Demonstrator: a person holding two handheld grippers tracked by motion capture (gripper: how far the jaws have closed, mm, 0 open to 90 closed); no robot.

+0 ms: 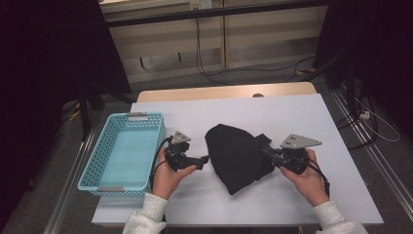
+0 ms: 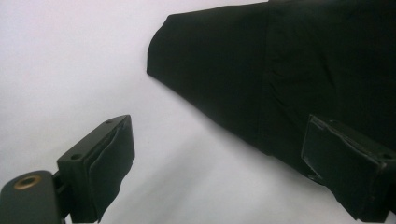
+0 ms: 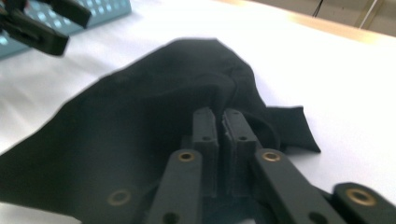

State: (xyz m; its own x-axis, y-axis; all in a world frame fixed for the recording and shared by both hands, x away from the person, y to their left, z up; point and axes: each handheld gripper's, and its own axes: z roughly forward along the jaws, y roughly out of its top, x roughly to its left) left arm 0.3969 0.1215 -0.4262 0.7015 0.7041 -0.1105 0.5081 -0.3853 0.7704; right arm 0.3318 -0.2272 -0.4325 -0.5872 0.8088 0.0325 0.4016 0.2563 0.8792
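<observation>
Hands: the left hand (image 1: 168, 178) and right hand (image 1: 307, 180) each hold a gripper.
Cloth (image 1: 236, 156): black, crumpled, mid-table on white sheet (image 1: 292, 112).
Right gripper (image 3: 219, 122): jaws pinched together on the cloth's edge.
Left gripper (image 2: 224, 154): jaws wide apart, one over the cloth's edge.
Basket (image 1: 127, 152): blue, far left.

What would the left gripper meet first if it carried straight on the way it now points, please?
Most likely the black cloth: the left gripper is open and points at its near edge, though the remaining gap is hard to judge.
</observation>
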